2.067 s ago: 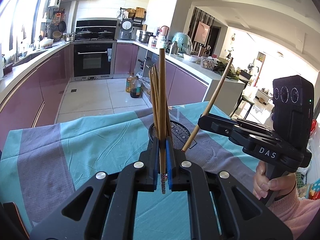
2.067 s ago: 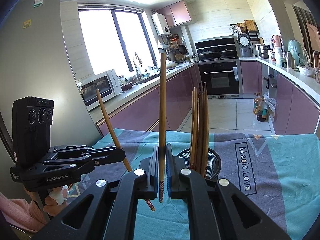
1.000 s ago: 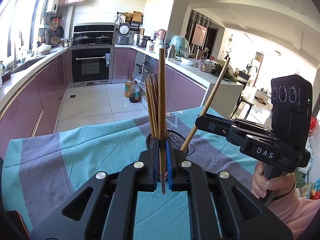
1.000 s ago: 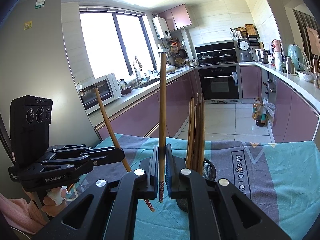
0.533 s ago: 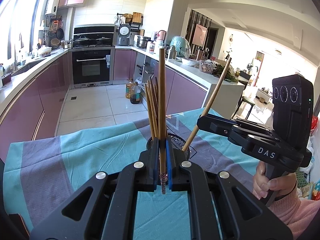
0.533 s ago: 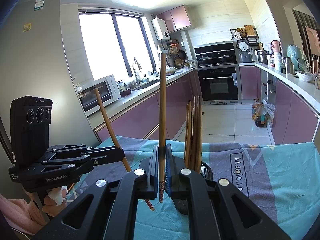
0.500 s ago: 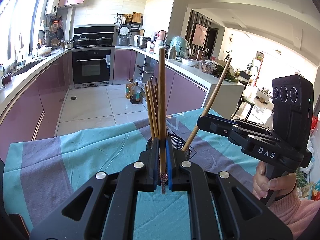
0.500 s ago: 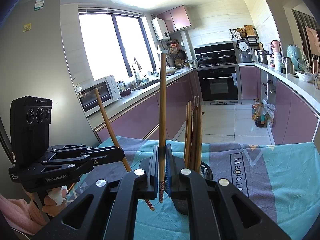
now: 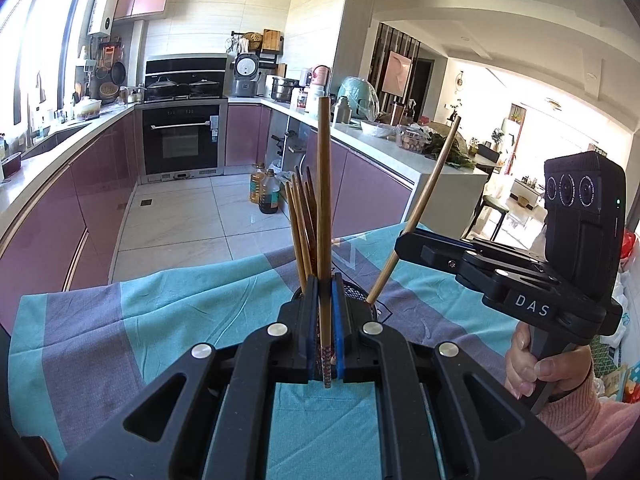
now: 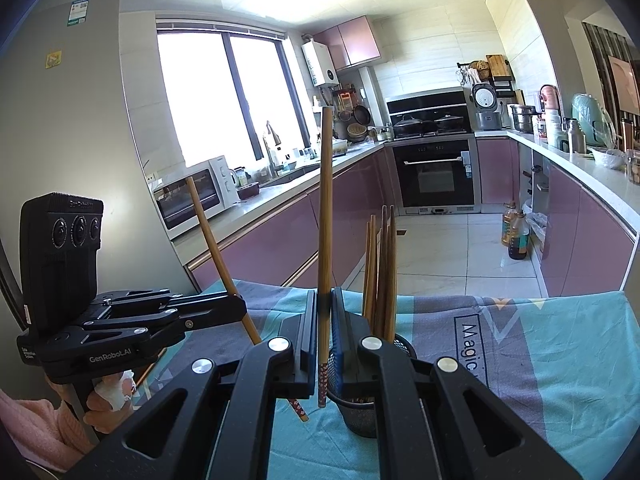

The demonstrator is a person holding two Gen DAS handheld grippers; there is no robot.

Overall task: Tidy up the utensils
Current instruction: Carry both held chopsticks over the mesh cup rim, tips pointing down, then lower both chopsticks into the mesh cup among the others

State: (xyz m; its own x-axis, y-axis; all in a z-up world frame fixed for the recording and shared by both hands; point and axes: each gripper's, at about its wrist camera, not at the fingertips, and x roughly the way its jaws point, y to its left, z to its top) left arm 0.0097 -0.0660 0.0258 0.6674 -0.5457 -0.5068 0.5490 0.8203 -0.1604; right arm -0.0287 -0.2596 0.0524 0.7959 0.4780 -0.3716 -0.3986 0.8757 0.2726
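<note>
Clamping one wooden chopstick each, both grippers hang over a table covered by a teal and grey cloth (image 9: 168, 300).

Left wrist view, left to right:
- Centre of frame: the left gripper (image 9: 325, 332) has its blue-lined jaws pressed together on the left-held chopstick (image 9: 324, 208). This stick stands upright, plain brown wood along most of its length, with a red patterned band at the lower tip, which pokes out just below the jaws.
- Directly behind the jaws: a black mesh holder (image 9: 362, 294) stands on the cloth, mostly hidden. A bundle of stored chopsticks (image 9: 301, 228) rises from it, plain brown and leaning slightly toward the left.
- Right of frame: the right gripper (image 9: 404, 242), held by a hand (image 9: 536, 368) in a pink sleeve, is closed on the right-held chopstick (image 9: 426, 196). In this view the stick tilts toward the upper right.

Right wrist view, left to right:
- Lower left: the left gripper shows side-on, with its stick tilted toward the upper left; the patterned tip hangs below.
- Centre: the right gripper's jaws grip their stick upright, with the same red patterned band at the bottom.
- Just right of centre: the holder, with its bundle upright.
</note>
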